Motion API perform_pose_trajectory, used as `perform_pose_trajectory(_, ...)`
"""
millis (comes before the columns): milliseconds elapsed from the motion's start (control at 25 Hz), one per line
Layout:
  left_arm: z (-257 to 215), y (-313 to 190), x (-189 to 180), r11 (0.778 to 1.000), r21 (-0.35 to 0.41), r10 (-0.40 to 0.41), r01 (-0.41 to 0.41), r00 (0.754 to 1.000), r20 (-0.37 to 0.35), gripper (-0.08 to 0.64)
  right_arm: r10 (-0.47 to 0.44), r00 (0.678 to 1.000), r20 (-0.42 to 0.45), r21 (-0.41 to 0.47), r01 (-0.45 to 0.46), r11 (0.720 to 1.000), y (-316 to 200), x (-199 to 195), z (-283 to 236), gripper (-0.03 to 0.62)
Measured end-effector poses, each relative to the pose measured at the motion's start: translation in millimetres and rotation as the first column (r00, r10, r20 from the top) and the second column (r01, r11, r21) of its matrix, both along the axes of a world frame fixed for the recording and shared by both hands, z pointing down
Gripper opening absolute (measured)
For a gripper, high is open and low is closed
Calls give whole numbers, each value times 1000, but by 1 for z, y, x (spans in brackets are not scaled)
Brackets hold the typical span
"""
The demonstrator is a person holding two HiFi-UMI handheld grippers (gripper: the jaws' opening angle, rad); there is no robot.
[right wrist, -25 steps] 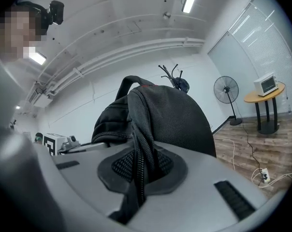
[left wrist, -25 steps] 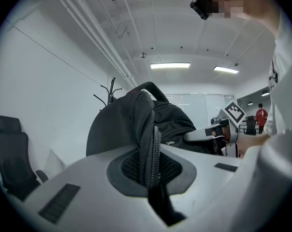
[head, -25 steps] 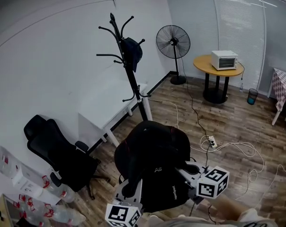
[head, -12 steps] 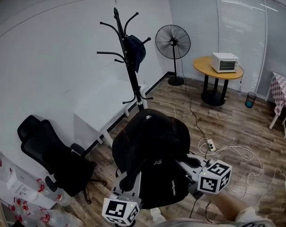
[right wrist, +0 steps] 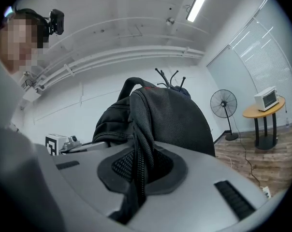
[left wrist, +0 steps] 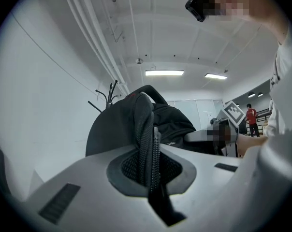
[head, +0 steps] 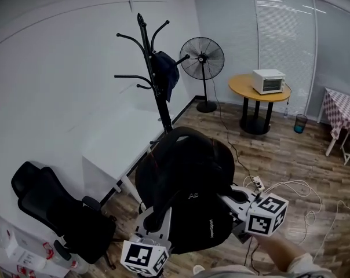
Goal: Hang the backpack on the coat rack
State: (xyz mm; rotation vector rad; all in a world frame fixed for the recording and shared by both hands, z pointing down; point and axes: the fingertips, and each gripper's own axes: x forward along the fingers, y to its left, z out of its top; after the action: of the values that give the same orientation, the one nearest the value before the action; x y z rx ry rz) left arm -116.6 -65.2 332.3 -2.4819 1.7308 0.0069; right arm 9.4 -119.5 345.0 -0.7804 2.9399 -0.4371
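A black backpack (head: 186, 184) hangs in the air in front of me, held up between both grippers. My left gripper (head: 157, 220) is shut on one of its mesh shoulder straps (left wrist: 147, 144), at the pack's lower left. My right gripper (head: 232, 197) is shut on the other strap (right wrist: 138, 161), at the pack's right side. Both grippers point level. The black coat rack (head: 153, 80) stands beyond the pack by the white wall, apart from it. Its hooks show over the pack in the left gripper view (left wrist: 109, 94) and in the right gripper view (right wrist: 168, 78).
A dark garment (head: 165, 69) hangs on one of the rack's hooks. A white table (head: 118, 141) stands left of the rack, a black office chair (head: 56, 210) nearer me. A floor fan (head: 202, 59), a round table (head: 257, 90) with a toaster oven, and floor cables (head: 282, 185) lie right.
Both grippers have carried the backpack forward toward the coat rack and a little higher. The rack now stands nearer. The grips on the straps are unchanged.
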Motion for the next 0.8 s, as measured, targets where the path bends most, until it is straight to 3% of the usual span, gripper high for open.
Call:
perform_pose_trajectory(320, -8, -43, -33, 1000, 11, -8, 8, 1000, 6, 23, 6, 1000, 3, -1, -6, 1000, -43, -33, -4, 29)
perform_pose_trajectory(800, 21, -141, -48, 992, -86, -93, 89, 995, -36, 23, -50, 998, -24, -79, 47, 996, -147, -50, 22, 29)
